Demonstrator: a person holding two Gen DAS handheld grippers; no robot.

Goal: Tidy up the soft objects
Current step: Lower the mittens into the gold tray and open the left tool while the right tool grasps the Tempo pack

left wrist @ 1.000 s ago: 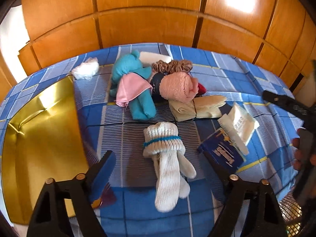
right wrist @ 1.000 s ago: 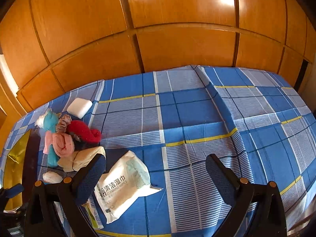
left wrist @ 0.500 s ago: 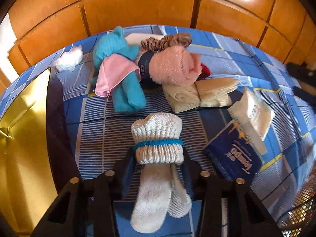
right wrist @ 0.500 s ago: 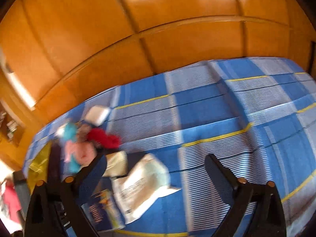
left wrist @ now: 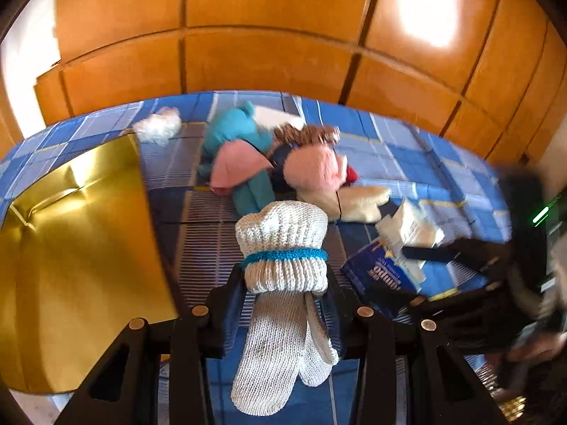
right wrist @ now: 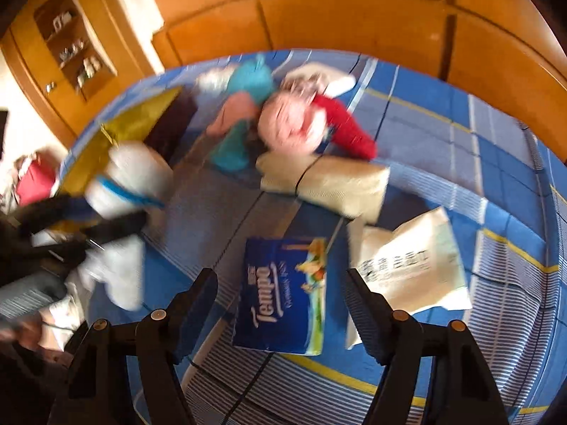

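Since a second ago the left gripper (left wrist: 285, 294) has clamped onto the white glove bundle (left wrist: 281, 248), which then lay loose on the blue checked sheet (left wrist: 397, 148) ahead of wide-spread jaws; now the pads press its ribbed cuff from both sides and the bundle appears raised a little off the sheet. The right gripper (right wrist: 281, 295) has swung round from bare sheet to hover over the blue tissue pack (right wrist: 283, 283), its jaws closing lately but still apart, gripping nothing; the pack lies between them, untouched as far as the blur allows.

At the left edge of the sheet sits the gold box (left wrist: 81, 233), its shiny inside showing nothing in it.

Rolled into a knit wad, the bundle has a turquoise band (left wrist: 283, 255) round the cuff and two pale finger ends hanging below the pads. Behind it lie the teal plush toy (left wrist: 241, 134), a pink fuzzy roll (left wrist: 312, 170), beige folded cloths (left wrist: 361, 202) and a white wipes packet (right wrist: 411, 265).
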